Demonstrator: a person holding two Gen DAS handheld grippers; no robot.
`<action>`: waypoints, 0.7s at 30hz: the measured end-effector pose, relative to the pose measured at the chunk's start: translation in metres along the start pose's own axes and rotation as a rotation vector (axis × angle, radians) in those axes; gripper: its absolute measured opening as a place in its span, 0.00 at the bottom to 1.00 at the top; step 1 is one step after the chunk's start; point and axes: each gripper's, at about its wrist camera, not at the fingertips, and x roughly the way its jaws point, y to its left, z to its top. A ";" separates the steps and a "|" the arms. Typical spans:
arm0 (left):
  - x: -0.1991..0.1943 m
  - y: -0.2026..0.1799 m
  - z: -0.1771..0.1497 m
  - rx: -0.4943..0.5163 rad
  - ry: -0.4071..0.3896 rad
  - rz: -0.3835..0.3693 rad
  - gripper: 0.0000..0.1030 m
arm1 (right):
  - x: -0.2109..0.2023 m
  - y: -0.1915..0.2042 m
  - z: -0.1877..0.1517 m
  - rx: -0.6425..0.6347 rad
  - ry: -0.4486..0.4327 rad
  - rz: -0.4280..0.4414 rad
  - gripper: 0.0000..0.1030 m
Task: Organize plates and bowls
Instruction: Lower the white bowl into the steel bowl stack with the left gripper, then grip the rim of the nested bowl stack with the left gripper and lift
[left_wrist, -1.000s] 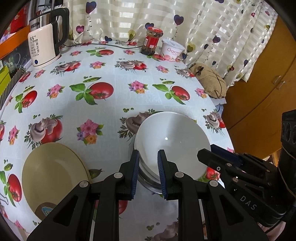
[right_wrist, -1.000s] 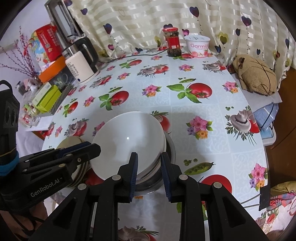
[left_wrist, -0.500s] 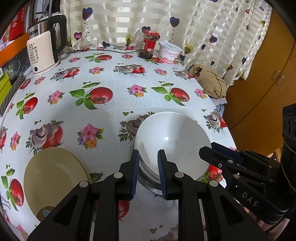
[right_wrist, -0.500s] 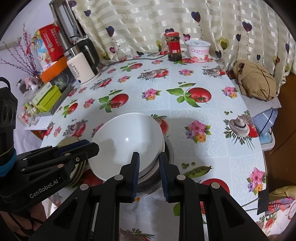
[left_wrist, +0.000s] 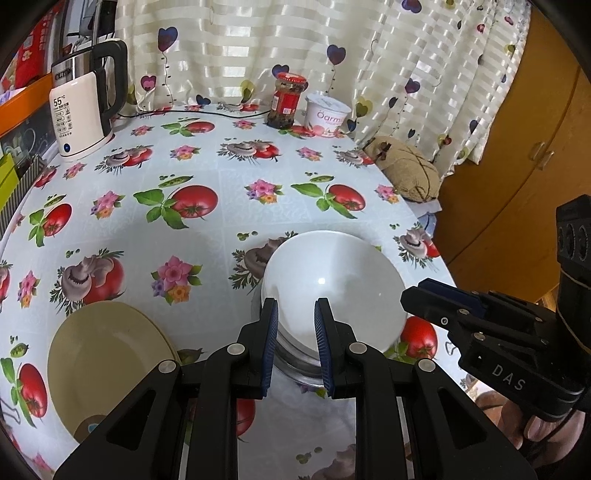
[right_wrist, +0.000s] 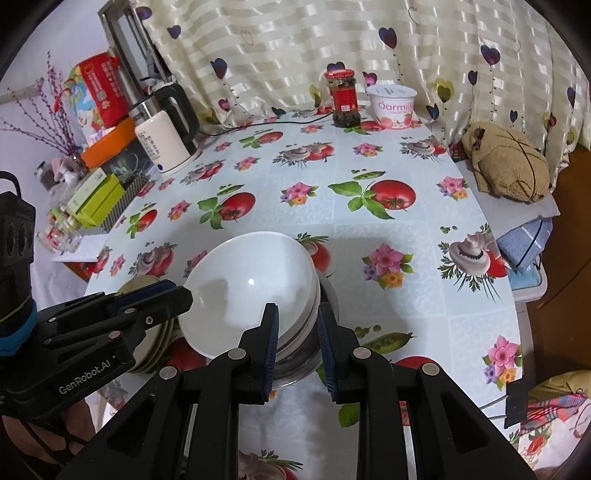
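A stack of white bowls (left_wrist: 332, 280) (right_wrist: 251, 284) sits nested in a steel bowl (left_wrist: 295, 363) (right_wrist: 306, 354) on the flowered tablecloth. My left gripper (left_wrist: 295, 310) is shut on the near rim of the white stack; in the right wrist view its tip (right_wrist: 181, 293) meets the stack's left edge. My right gripper (right_wrist: 298, 314) is shut on the rim on the other side, and it reaches the right edge (left_wrist: 410, 295) in the left wrist view. A pile of beige plates (left_wrist: 107, 362) (right_wrist: 159, 347) lies just left of the bowls, partly hidden behind the left gripper.
At the back stand a white kettle (left_wrist: 81, 110), a red-lidded jar (left_wrist: 288, 99) and a yoghurt tub (left_wrist: 327, 114). A brown bag (left_wrist: 406, 170) lies past the table's right edge by a wooden cabinet (left_wrist: 517, 166). Boxes (right_wrist: 96, 199) crowd the left side.
The right gripper's jaws have narrowed a little onto the bowl rim. Both hands and the bowls have stayed about where they were.
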 end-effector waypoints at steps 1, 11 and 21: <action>-0.002 0.001 0.000 -0.003 -0.006 -0.005 0.21 | -0.001 0.000 0.000 -0.003 -0.004 0.000 0.23; -0.012 0.024 0.004 -0.050 -0.041 -0.005 0.21 | -0.011 -0.007 -0.001 0.000 -0.032 0.004 0.24; -0.004 0.036 0.000 -0.067 -0.018 0.013 0.21 | -0.012 -0.016 -0.002 0.013 -0.033 0.002 0.24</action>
